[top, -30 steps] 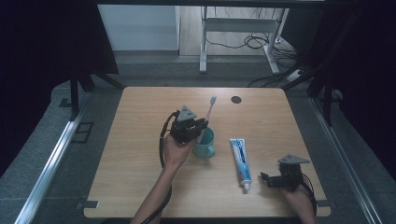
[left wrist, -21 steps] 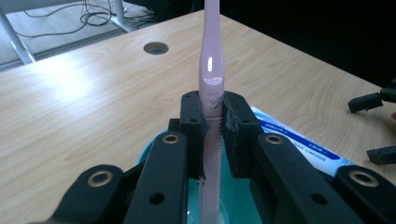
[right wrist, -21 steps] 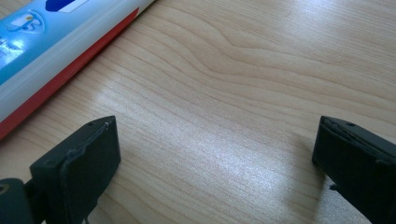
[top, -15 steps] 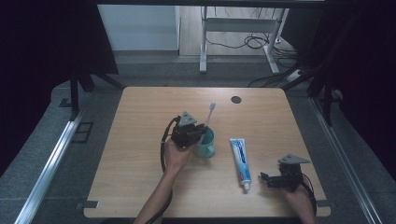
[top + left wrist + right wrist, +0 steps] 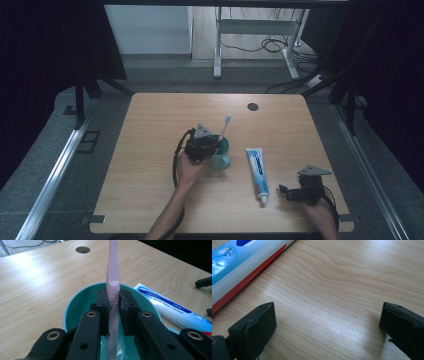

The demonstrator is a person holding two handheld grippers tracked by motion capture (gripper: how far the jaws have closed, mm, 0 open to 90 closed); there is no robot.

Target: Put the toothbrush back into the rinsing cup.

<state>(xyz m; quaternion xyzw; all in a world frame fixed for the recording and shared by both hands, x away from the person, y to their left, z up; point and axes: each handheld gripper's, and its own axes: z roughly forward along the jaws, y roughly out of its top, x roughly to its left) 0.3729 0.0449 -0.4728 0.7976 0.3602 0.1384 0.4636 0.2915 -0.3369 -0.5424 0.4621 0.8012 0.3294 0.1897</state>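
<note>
One pink toothbrush [image 5: 113, 277] clamped by left gripper [image 5: 113, 305], apparently inside teal cup [image 5: 75, 305].

The left tongs [image 5: 212, 144] are held in the left hand [image 5: 189, 165] near the middle of the counter [image 5: 150, 150], the forearm stretched forward, the jaws pinched tight on a thin pink handle. The right tongs [image 5: 286, 191] are held low at the near right corner, jaws spread wide with nothing between them.
</note>
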